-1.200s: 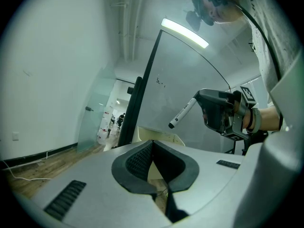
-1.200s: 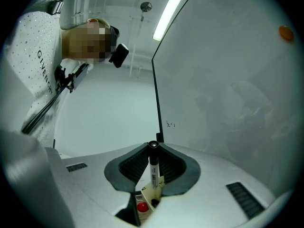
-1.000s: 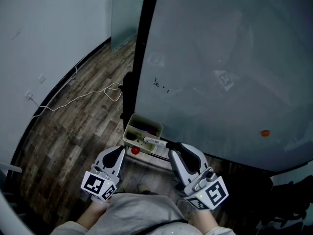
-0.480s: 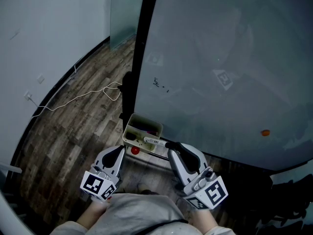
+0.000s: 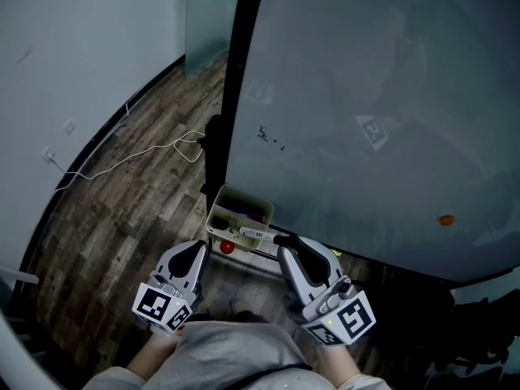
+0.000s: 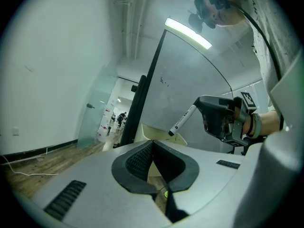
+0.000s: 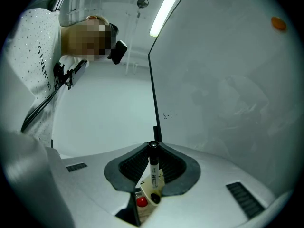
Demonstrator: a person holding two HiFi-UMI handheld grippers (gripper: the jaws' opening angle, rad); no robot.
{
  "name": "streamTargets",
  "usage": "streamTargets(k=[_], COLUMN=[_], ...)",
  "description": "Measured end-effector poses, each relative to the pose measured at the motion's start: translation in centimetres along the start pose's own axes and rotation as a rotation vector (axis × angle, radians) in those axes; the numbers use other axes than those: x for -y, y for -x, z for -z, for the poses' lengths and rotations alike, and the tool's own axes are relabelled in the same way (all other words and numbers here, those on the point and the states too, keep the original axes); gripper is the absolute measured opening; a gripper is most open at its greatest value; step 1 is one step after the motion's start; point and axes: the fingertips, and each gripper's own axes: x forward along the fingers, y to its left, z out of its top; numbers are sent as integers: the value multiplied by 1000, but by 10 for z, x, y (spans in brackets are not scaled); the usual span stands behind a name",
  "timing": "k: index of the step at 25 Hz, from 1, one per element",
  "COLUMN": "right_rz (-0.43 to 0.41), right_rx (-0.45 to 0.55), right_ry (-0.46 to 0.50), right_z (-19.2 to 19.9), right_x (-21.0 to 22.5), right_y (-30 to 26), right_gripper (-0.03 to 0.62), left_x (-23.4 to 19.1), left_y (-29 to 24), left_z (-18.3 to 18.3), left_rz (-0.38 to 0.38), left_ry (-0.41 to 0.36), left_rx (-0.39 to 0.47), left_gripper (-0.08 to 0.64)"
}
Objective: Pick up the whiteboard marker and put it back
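A white whiteboard marker with a black cap [image 5: 253, 234] is clamped by its rear end in my right gripper [image 5: 280, 240], which is shut on it. The marker sticks out level, its capped end over the small pale tray [image 5: 240, 201] fixed at the whiteboard's [image 5: 366, 96] lower left corner. In the right gripper view the marker [image 7: 153, 172] stands between the pads [image 7: 137, 163], above the tray [image 7: 147, 190]. The left gripper view shows the marker [image 6: 183, 120] jutting from the right gripper [image 6: 198, 102]. My left gripper [image 5: 201, 248] is shut and empty, just left of the tray.
A red round thing [image 5: 227, 248] sits at the tray's near corner. The board's black frame post [image 5: 231, 96] rises beside the tray. A white cable [image 5: 138, 159] lies on the wood floor at the left. An orange magnet [image 5: 445, 219] sticks to the board at the right.
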Motion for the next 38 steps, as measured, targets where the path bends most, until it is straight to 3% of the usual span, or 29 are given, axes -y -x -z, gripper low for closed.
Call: streamTargets(k=[38], right_rz=[20], right_rx=[-123], right_ry=[-53], right_z=[70], right_x=[13], right_y=[-6], right_gripper=[77], left_x=[-9], left_y=[5], left_z=[23], left_rz=[-30], left_ry=[28], left_rx=[-70], left_gripper=[15])
